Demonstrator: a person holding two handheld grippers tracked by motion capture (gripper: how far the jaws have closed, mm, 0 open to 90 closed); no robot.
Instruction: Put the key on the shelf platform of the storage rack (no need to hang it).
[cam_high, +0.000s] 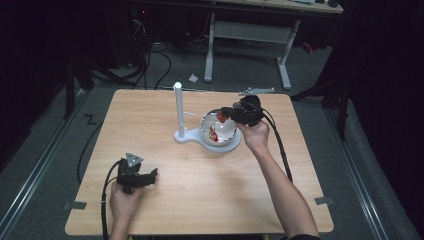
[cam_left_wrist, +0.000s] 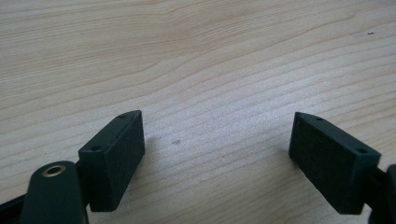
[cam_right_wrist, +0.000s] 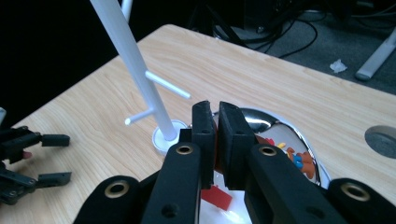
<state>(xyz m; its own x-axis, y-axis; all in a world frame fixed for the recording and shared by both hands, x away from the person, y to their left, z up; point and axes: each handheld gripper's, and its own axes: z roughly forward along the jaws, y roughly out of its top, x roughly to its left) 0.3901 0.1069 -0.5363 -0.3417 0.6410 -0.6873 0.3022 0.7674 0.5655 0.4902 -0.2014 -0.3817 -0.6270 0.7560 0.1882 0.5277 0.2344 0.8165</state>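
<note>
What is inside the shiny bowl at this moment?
In the metal bowl, red and colourful shapes show on the mirror-like inside, possibly a reflection. The right gripper hangs over its rim with something red at the jaws. Its jaws hide part of the interior.

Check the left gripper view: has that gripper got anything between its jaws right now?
No. The left gripper has its jaws spread wide apart, with nothing but bare wooden table between them.

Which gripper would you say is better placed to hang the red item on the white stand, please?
Right, probably. The right gripper is shut on the red item above the bowl, beside the white stand. The left gripper rests open near the table's front edge.
</note>
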